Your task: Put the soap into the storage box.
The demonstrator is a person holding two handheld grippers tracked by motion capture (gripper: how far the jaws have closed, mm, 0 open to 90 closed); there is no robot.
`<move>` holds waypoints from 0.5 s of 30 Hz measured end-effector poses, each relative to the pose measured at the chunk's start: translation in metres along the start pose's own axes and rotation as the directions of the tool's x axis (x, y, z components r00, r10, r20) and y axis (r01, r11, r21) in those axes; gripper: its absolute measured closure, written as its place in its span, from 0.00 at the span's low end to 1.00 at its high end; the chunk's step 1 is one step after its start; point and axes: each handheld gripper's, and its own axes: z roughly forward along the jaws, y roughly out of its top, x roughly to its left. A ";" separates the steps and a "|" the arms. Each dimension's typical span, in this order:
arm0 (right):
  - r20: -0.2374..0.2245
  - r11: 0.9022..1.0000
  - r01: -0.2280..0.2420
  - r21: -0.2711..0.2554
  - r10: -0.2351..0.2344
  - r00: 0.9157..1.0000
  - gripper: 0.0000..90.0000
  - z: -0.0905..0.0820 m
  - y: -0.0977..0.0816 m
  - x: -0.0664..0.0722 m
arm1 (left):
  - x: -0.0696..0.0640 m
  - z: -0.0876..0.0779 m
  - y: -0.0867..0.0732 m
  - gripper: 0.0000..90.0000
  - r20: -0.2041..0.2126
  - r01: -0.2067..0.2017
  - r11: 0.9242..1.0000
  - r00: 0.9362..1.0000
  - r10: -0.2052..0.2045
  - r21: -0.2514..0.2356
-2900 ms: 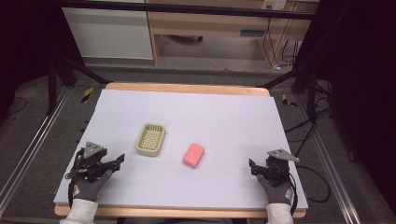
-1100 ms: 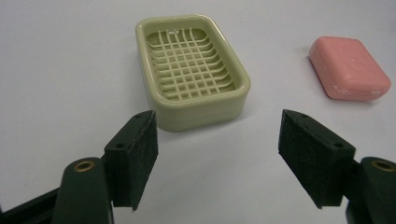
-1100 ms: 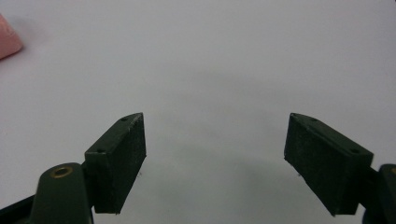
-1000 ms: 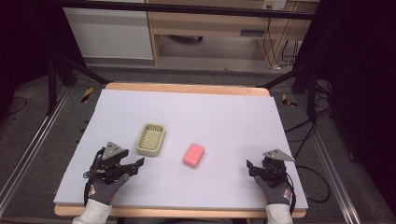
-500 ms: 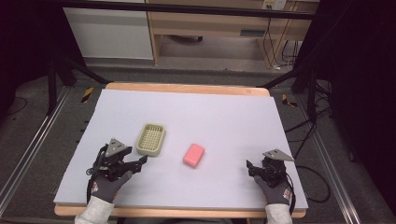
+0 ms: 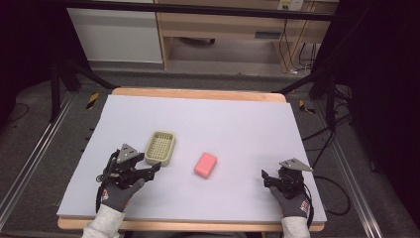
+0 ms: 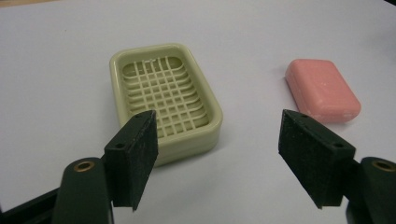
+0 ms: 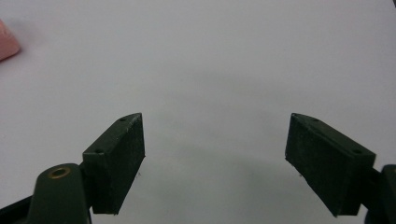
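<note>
Soap (image 6: pixel 205 164) just right of dish (image 6: pixel 161 148), lying flat, untouched | judged: light, firm, slick; grip long sides | left tongs (image 7: pixel 217 154) spread, just short of dish | right tongs (image 8: pixel 215 161) spread, empty, well right of dish on desk (image 6: pixel 237 119)

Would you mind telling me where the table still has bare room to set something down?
The far half of the mat beyond the soap dish is bare, as is the stretch between the pink soap and the right tongs. It is crowded near the left tongs, beside the dish.
</note>
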 end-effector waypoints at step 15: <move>0.001 1.000 0.003 0.001 -0.003 1.000 0.22 0.000 0.000 0.000 | -0.017 0.010 0.019 0.31 0.039 -0.018 1.000 0.999 0.019 -0.020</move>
